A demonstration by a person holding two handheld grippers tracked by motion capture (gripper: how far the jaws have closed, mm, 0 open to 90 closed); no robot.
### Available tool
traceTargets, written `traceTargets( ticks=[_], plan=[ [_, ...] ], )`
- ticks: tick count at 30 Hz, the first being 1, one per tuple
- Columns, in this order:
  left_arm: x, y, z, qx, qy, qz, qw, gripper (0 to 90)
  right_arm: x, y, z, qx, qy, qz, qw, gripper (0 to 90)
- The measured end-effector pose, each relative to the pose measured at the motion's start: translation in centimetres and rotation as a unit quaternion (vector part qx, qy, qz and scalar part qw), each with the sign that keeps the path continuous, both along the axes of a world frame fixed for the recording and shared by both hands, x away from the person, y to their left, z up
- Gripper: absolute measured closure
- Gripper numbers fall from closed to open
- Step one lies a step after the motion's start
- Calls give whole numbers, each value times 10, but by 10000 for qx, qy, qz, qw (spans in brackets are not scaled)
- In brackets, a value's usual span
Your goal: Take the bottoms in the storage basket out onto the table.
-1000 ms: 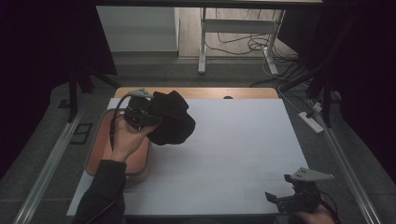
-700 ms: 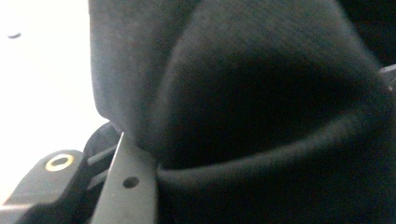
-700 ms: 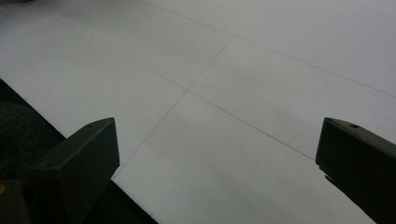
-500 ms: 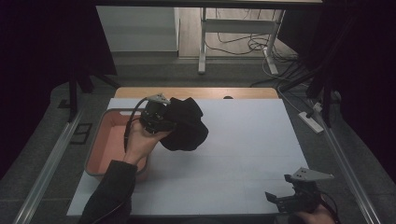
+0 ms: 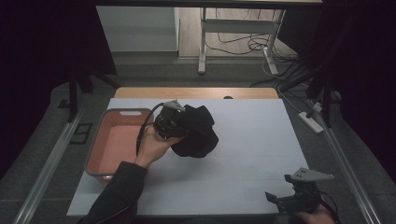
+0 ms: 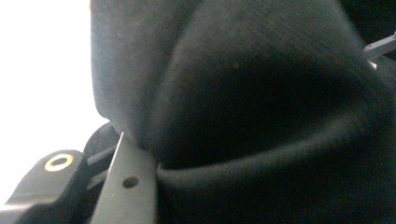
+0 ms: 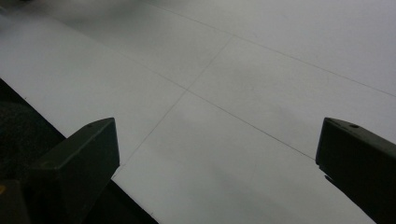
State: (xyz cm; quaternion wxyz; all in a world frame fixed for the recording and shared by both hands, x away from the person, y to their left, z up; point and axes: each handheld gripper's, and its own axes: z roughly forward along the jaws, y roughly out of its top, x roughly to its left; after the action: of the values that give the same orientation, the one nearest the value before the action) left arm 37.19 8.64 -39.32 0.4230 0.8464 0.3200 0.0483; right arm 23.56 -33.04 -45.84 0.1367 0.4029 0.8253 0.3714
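A crumpled black cloth [image 5: 200,134] hangs over the white table top [image 5: 254,140], just right of a pink tray. My left gripper [image 5: 183,125] is shut on the cloth's left side, held by a hand that comes in from the lower left. In the left gripper view the dark fabric [image 6: 261,107] bulges over one grey finger [image 6: 128,179]; the other finger is hidden behind it. My right gripper [image 5: 276,200] rests near the table's front right corner. Its jaws stand wide apart over bare table [image 7: 217,135], with nothing between them.
The pink tray [image 5: 114,144] sits on the table's left side, its bottom bare. Beyond the table's wooden far edge [image 5: 196,92] are a metal desk leg and loose cables on the floor. A power strip [image 5: 312,120] lies off the right side.
The left hand has carried the black cloth to the right, from above the pink tray out over the white table. The right gripper has stayed where it was.
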Motion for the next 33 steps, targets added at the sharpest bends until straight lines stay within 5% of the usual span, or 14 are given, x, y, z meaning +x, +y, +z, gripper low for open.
traceTargets(
  ticks=[33],
  plan=[
    [12, -50, -66, 618, 553, -254, 9962, 627, 0, 0, 0, 0, 7, 6, 10000, 0]
  ],
)
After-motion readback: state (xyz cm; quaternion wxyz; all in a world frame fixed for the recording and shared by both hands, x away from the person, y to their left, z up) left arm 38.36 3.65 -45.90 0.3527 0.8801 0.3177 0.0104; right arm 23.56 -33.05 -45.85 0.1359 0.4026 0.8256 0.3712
